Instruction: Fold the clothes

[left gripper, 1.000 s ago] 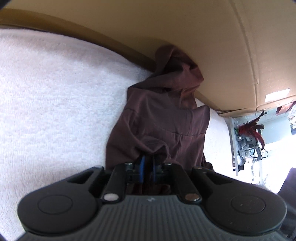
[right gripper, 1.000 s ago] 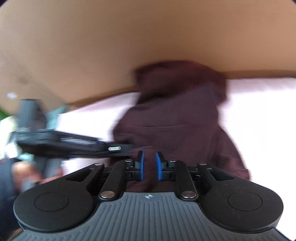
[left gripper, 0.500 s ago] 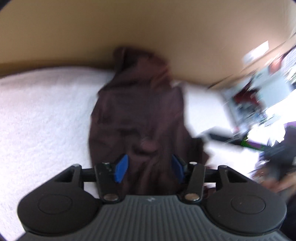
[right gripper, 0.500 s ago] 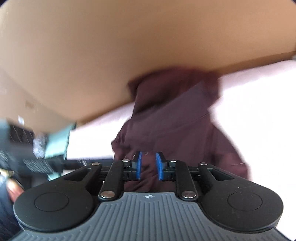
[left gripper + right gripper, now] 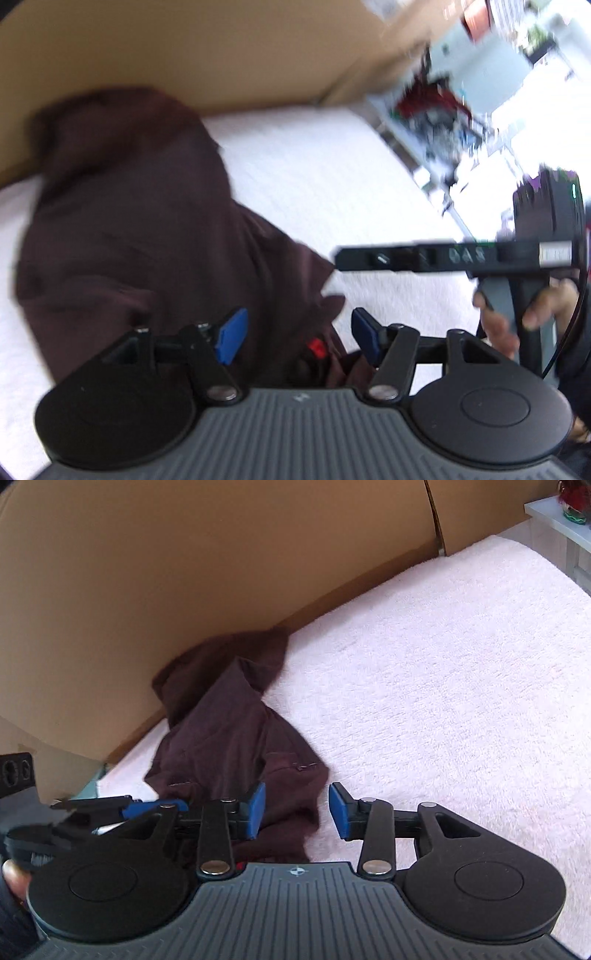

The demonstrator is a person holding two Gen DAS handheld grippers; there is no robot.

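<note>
A dark maroon garment (image 5: 140,236) lies bunched on the white fleecy cover (image 5: 325,166), its far end against the cardboard wall. In the left wrist view my left gripper (image 5: 299,336) hovers over the garment's near edge, its jaws opening, blue pads clear of the cloth. The right gripper's body (image 5: 443,254) crosses that view at the right, held by a hand (image 5: 517,317). In the right wrist view the garment (image 5: 229,731) lies left of centre. My right gripper (image 5: 297,810) is over its near right corner, jaws opening, nothing pinched. The left gripper's fingers (image 5: 147,806) show at the left.
A tall brown cardboard wall (image 5: 221,554) runs along the far side of the cover (image 5: 443,686). Beyond the cover's right end in the left wrist view stands a white shelf with clutter (image 5: 443,122). A small red tag (image 5: 316,347) shows on the garment near my left gripper.
Both grippers have let go of the garment and opened. Both have swung sideways and rolled, so the garment now sits left of centre in each view.
</note>
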